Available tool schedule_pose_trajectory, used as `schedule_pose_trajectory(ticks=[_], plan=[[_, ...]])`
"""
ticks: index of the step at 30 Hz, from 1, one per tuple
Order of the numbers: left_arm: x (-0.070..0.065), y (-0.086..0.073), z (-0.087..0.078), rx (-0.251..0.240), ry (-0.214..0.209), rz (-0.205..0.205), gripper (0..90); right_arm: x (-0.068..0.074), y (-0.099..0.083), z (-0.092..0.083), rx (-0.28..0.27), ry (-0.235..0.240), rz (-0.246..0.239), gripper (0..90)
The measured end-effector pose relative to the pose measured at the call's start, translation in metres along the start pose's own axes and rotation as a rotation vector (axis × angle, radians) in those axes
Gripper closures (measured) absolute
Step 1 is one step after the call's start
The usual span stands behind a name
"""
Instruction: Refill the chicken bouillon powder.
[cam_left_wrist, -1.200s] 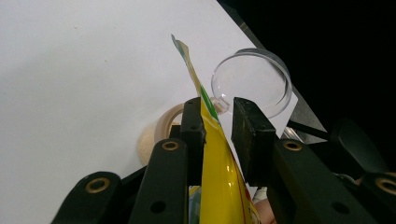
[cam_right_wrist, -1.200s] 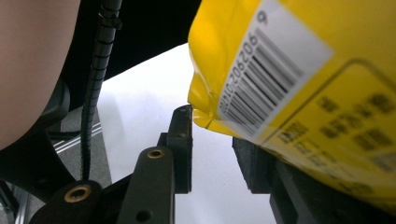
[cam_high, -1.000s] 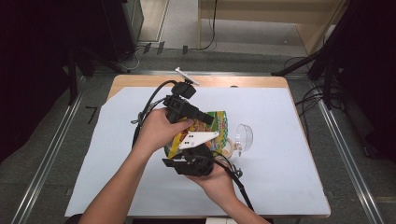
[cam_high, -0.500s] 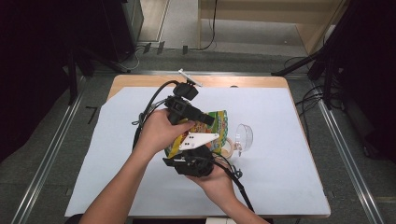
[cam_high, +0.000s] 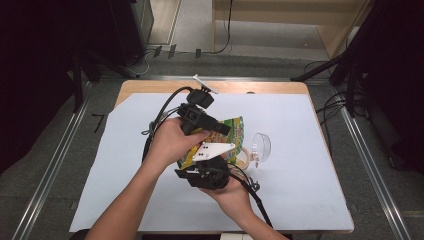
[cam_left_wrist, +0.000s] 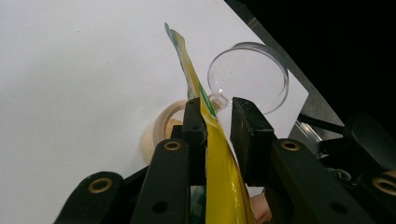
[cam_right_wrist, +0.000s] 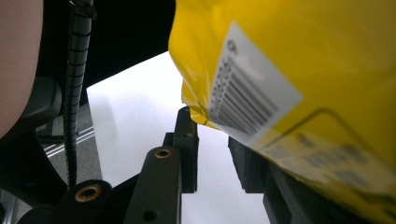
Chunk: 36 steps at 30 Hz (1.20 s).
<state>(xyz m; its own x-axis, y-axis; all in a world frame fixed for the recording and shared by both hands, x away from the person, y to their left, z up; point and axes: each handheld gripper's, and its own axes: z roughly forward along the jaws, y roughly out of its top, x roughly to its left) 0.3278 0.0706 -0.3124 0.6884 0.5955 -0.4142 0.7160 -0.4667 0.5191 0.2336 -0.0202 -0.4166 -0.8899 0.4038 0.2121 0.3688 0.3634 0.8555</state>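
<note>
A yellow and green snack bag (cam_high: 236, 131) is held above the white sheet between both hands. My left gripper (cam_high: 223, 130) reaches in from the left. In the left gripper view the bag (cam_left_wrist: 219, 154) runs upright between the jaws of this gripper (cam_left_wrist: 217, 109), pressed against the left one and filling the gap lower down. My right gripper (cam_high: 212, 160) sits below the bag under its white three-cornered plate. In the right gripper view its jaws (cam_right_wrist: 212, 140) stand apart with white sheet between them, and the bag's barcode side (cam_right_wrist: 289, 84) hangs over the right jaw.
A clear plastic cup (cam_high: 261, 145) lies on its side right of the bag, also in the left gripper view (cam_left_wrist: 247, 77), with a beige round object (cam_high: 243, 158) beside it. The white sheet (cam_high: 310, 190) covers the wooden table. A white strip (cam_high: 205, 84) lies at the far edge.
</note>
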Motion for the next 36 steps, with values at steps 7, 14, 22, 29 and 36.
schedule_pose_trajectory(ticks=[7,14,22,29,36], plan=[[-0.0005,-0.0002,0.0000,0.011,-0.009,-0.003,76.9,-0.0006,-0.0011,0.0006,0.007,-0.005,-0.001,74.4],[-0.0019,-0.0005,0.0009,0.019,-0.004,-0.001,76.8,-0.0008,-0.0026,0.0013,0.005,-0.004,-0.003,73.8],[-0.0029,-0.0008,0.0021,0.021,-0.003,0.000,76.6,-0.0015,-0.0042,0.0017,0.000,-0.010,-0.012,73.9],[-0.0028,-0.0007,0.0026,0.022,-0.003,0.002,76.5,-0.0021,-0.0048,0.0016,0.004,-0.009,-0.008,73.9],[-0.0032,-0.0011,0.0043,0.031,-0.009,0.000,76.5,-0.0013,-0.0063,0.0017,0.003,-0.010,-0.005,73.1]])
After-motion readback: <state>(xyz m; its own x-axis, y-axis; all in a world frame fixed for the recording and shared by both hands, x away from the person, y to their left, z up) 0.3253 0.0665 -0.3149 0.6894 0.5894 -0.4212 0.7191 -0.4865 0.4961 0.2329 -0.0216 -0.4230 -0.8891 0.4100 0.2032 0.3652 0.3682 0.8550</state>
